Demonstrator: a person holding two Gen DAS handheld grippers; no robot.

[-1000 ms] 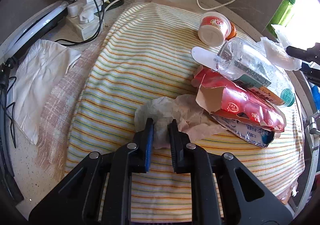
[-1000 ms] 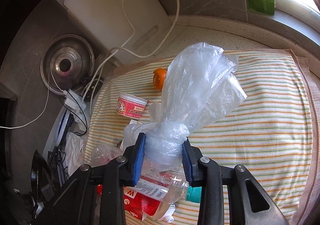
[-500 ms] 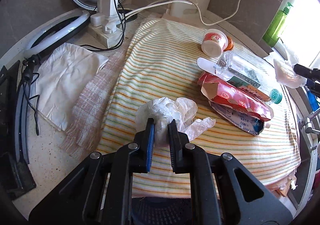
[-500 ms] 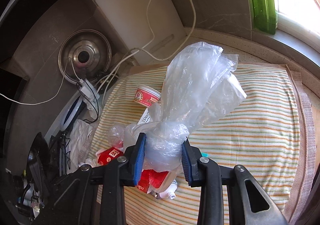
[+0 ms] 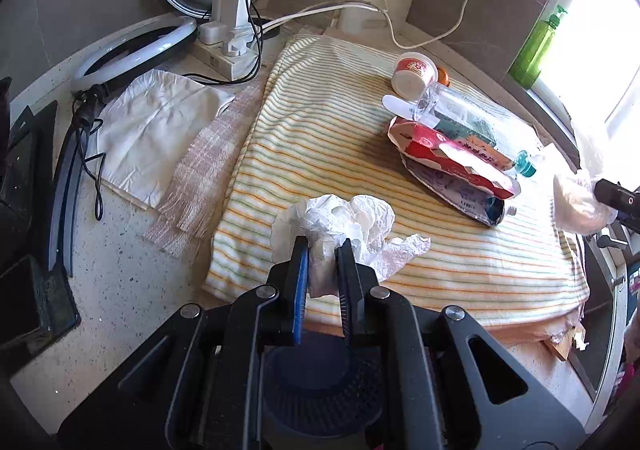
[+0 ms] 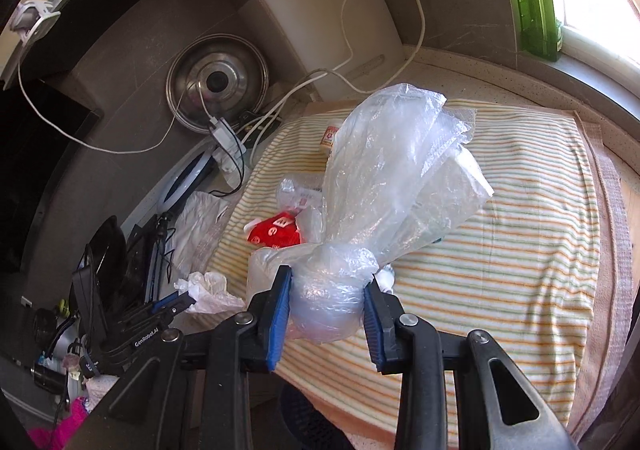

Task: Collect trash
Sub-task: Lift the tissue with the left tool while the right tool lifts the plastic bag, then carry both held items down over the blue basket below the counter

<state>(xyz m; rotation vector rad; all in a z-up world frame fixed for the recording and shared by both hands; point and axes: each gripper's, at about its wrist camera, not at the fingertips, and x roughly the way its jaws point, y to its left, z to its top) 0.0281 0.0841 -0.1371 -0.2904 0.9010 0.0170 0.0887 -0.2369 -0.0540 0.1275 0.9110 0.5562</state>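
The left hand-held gripper (image 5: 323, 250) is clamped on a crumpled white tissue (image 5: 340, 218), which now hangs clear of the striped towel (image 5: 320, 138) near its front edge; a second ago the wad sat low on the cloth, right beside the red carton (image 5: 448, 154), and the view has since pulled back and up. Below the jaws a dark mesh bin (image 5: 320, 386) has come into sight (its rim is mostly hidden by the gripper body), so the tissue looks close to being dropped in.

The right hand-held gripper (image 6: 326, 302) is closed around the gathered neck of a clear plastic bag (image 6: 400, 170), held off the towel, and it too has drawn back towards the front edge of the counter (image 5: 120, 290).

Both pieces seem to be on the carry to the bin. Left on the towel are the red carton, the clear bottle (image 5: 464, 118), the foil pouch (image 5: 460, 194) under the carton and the small paper cup (image 5: 414, 70), so several pickups probably remain.
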